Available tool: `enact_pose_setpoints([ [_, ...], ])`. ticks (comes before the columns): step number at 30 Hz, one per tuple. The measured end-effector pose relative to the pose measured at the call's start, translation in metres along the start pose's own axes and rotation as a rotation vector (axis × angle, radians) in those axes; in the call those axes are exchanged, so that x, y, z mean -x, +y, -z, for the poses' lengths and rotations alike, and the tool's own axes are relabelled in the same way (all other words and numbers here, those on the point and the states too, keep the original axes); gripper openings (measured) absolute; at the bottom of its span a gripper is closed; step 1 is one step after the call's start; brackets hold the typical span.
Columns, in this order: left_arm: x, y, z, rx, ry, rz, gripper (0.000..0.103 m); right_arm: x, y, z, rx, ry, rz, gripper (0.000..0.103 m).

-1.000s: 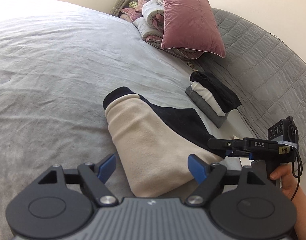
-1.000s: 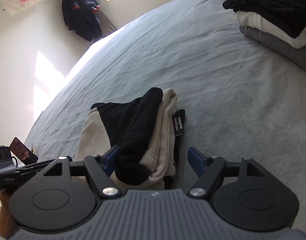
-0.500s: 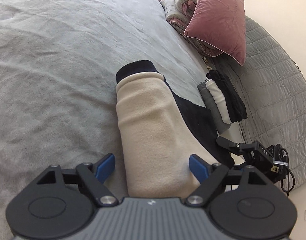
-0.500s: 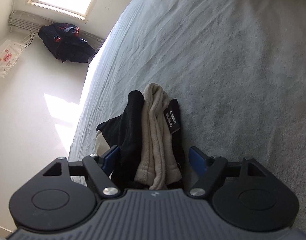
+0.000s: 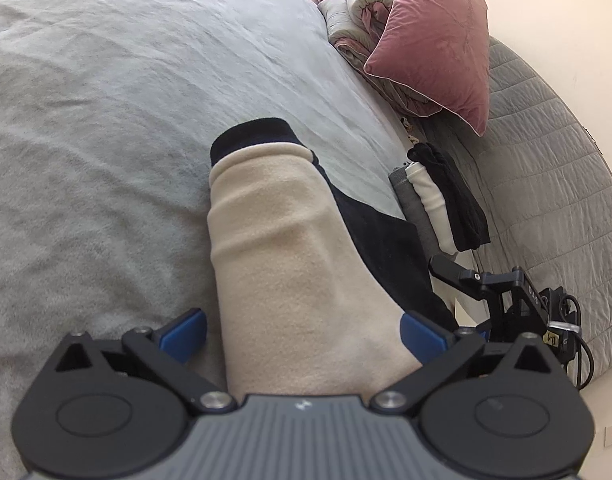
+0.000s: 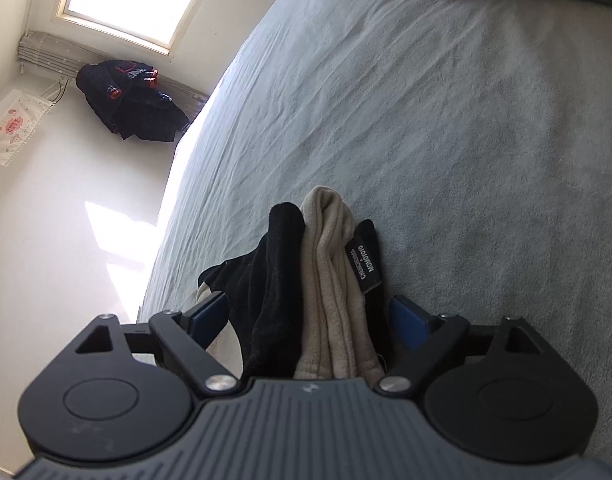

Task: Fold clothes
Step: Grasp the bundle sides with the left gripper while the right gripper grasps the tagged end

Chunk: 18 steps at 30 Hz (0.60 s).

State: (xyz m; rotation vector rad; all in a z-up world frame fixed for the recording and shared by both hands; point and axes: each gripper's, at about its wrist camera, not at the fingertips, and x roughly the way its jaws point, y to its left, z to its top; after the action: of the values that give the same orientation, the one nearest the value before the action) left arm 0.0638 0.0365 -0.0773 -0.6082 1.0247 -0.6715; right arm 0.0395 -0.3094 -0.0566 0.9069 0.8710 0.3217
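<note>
A folded beige and black fleece garment (image 5: pixel 290 264) lies on the grey bed (image 5: pixel 106 120). My left gripper (image 5: pixel 304 336) straddles its near end, jaws opening. The left pad stands clear of the cloth, and the right pad sits at its edge. In the right wrist view the garment's (image 6: pixel 329 280) stacked black and beige folds, with a black label (image 6: pixel 363 264), run between the blue pads of my right gripper (image 6: pixel 309 318). Its jaws are opening too, and neither pad presses the cloth. The right gripper (image 5: pixel 485 284) also shows in the left wrist view, at the garment's right side.
A stack of folded clothes (image 5: pixel 437 208) sits beyond the garment, near a pink pillow (image 5: pixel 437 40) and rolled bedding (image 5: pixel 353 12) against a grey quilted headboard (image 5: pixel 545 184). A dark jacket (image 6: pixel 130 100) hangs by the window (image 6: pixel 130 0) past the bed's far edge.
Both grippers rolled, so the bed and garment now sit straighter in view. Both sets of jaws widened around the garment, which stays on the bed. The left gripper sank a little.
</note>
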Motion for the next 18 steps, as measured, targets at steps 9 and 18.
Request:
enact_pose_setpoints([
  [9,0.0,0.008,-0.004,0.065,-0.038,0.022,0.103,-0.011,0.001,0.004,0.057,0.026,0.028,0.082],
  [18,-0.006,-0.008,-0.007,0.055,-0.08,-0.084,0.071,-0.013,-0.004,0.006,-0.001,0.055,-0.049,0.059],
])
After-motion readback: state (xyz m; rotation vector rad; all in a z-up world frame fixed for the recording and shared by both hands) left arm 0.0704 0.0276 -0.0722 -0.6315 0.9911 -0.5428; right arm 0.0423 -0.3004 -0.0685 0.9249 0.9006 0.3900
